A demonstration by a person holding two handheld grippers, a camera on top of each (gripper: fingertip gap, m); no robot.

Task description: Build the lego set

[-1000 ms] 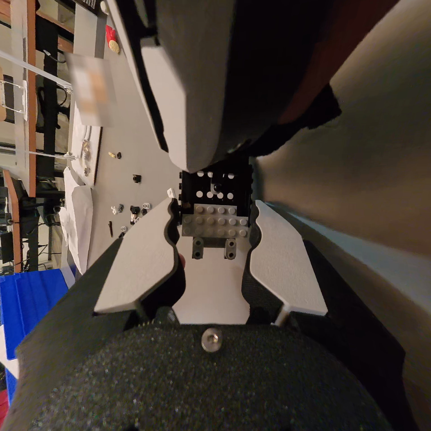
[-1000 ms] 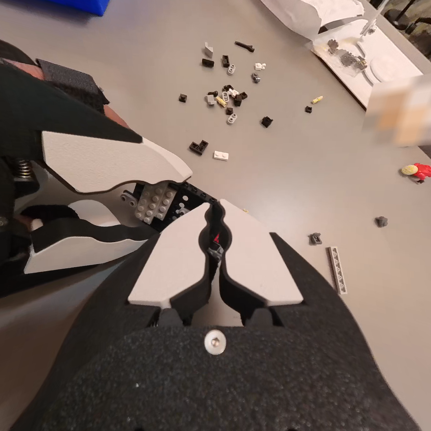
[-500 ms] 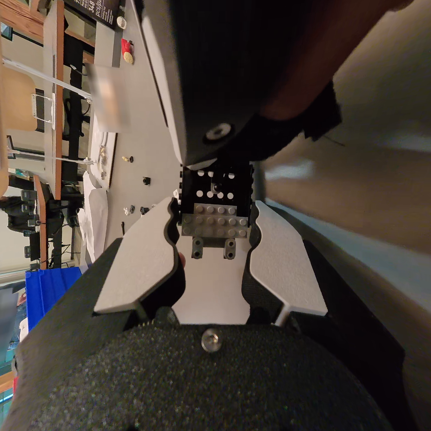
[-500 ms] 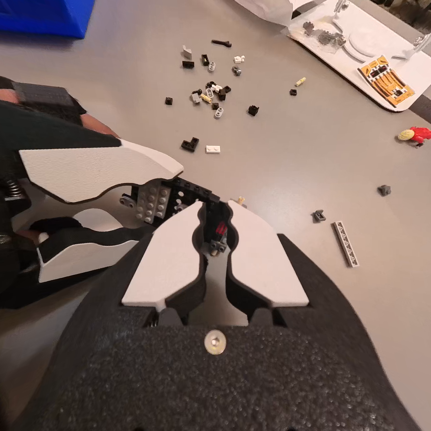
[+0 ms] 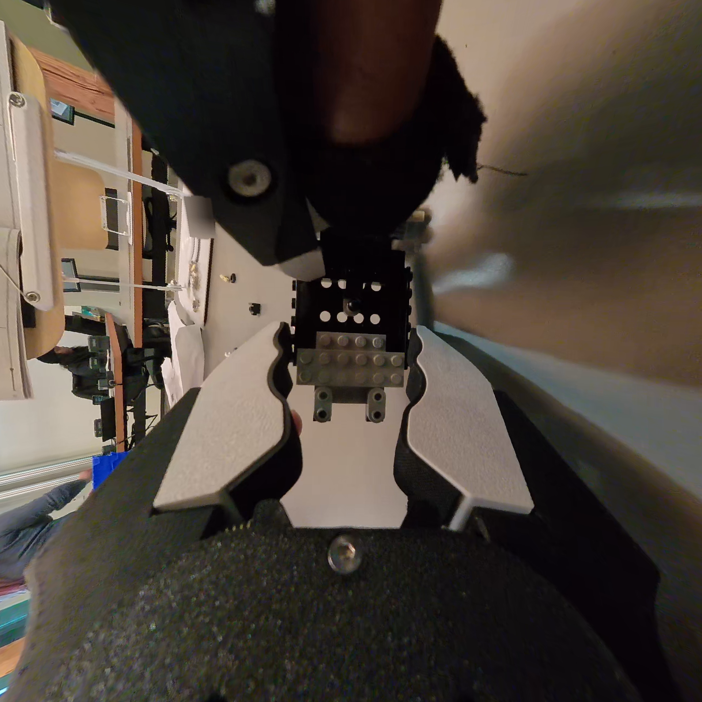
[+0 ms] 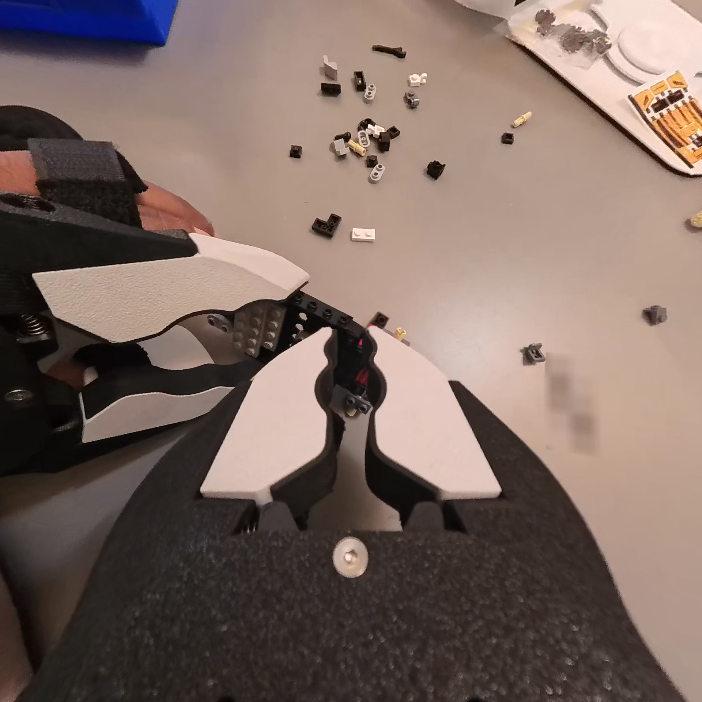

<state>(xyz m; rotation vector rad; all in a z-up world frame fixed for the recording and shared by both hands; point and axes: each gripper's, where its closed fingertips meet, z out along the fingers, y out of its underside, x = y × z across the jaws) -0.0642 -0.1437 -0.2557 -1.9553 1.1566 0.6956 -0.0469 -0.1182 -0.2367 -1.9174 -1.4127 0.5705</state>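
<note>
The grey table (image 6: 494,266) is lying under everything, with a blue bin (image 6: 83,17) sitting at its far left corner and a white sheet of parts and stickers (image 6: 626,76) lying at its far right. Above the table, the left gripper (image 5: 351,342) is clamping the lego assembly (image 5: 351,326) by its two sides, its white fingers (image 5: 243,399) pressing against the black perforated frame, so the build is hanging in the air between the two tools rather than resting on the surface. Grey studded plates (image 5: 349,364) are sitting across the near end of that frame, and two dark grey brackets are sticking out below them toward the camera. The right gripper (image 6: 347,334) is closing narrowly around the other end of the same assembly, its jaws gripping a small dark grey piece with red detail (image 6: 351,395); in the left wrist view its black body is filling the top of the frame. A scatter of loose pieces (image 6: 364,136) is lying well beyond the grippers, among them a black L-shaped plate (image 6: 326,225) just beside a white two-stud plate (image 6: 364,234), and two small dark grey pieces (image 6: 533,353) are sitting apart to the right.
</note>
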